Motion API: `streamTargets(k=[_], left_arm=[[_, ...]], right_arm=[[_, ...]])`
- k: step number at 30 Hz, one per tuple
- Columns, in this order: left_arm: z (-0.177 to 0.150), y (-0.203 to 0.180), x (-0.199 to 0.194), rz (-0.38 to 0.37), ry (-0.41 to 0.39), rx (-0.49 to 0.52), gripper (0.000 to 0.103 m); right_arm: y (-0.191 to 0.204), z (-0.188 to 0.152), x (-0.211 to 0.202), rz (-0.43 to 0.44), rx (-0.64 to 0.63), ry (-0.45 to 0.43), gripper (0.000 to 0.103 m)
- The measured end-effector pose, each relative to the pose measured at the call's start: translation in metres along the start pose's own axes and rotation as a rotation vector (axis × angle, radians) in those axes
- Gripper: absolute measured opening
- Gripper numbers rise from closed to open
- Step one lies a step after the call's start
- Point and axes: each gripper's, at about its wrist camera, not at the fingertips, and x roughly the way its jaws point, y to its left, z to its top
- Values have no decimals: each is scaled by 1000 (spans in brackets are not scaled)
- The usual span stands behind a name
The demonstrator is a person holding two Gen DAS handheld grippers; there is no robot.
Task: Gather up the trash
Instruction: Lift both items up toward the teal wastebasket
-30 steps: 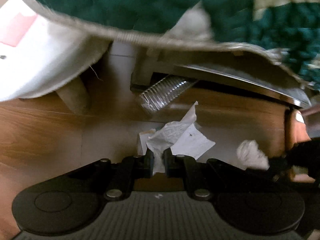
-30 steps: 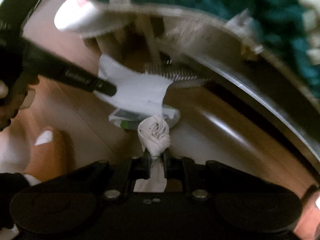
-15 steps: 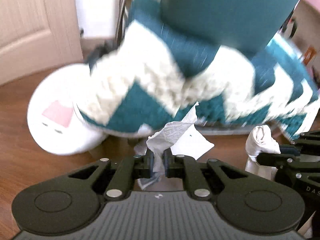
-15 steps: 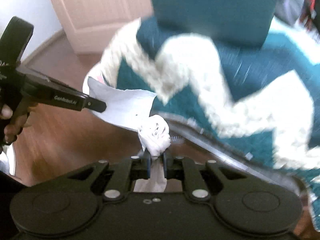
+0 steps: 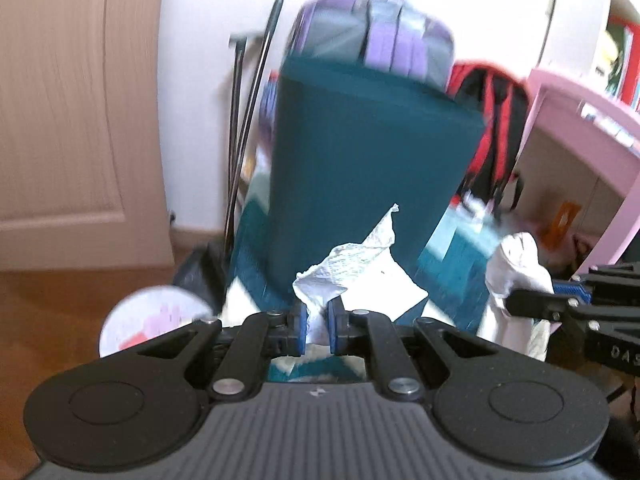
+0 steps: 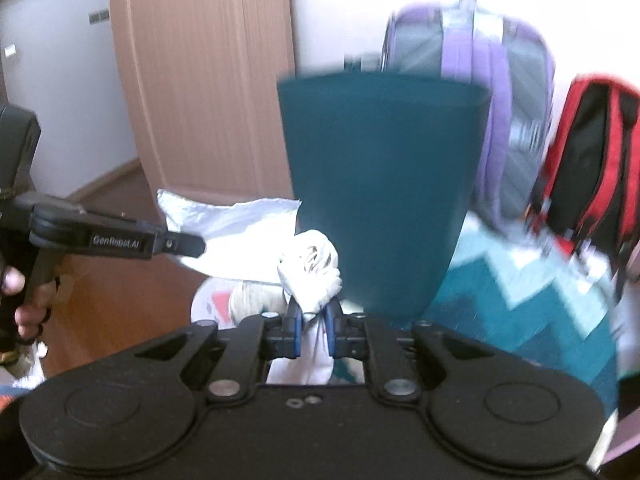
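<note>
My left gripper (image 5: 317,322) is clamped tight on a crumpled sheet of tissue paper (image 5: 352,272), which fans upward and to the right from between the blue pads. My right gripper (image 6: 313,322) is pinched on a twisted white wad (image 6: 310,272), the bulk of it bulging above the pads and a tail hanging below them. Straight ahead of both grippers stands a tall teal bin (image 6: 380,184); I see only its outer wall, so I cannot tell what is inside. Behind it leans a purple backpack (image 6: 480,92), with a red-and-black backpack (image 6: 588,168) to the right. A teal-and-white zigzag blanket (image 6: 520,312) lies below right.
</note>
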Motion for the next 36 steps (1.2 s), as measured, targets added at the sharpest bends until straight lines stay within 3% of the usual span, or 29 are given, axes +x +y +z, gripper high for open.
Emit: streamTargets(k=[9, 14, 19, 25, 36], left_arm=[[77, -36, -55, 41, -190, 2, 10], [124, -52, -58, 86, -214, -29, 10], [160, -63, -45, 120, -245, -14, 10], [183, -68, -9, 151, -207, 30, 10], [180, -57, 83, 173, -34, 67, 10]], right_arm=[[-12, 85, -41, -72, -40, -177, 11], [-23, 134, -47, -112, -20, -247, 11], [-37, 169, -28, -162, -22, -273, 11], [-50, 181, 6, -177, 5, -248, 11], [-70, 167, 91, -160, -3, -110, 12]])
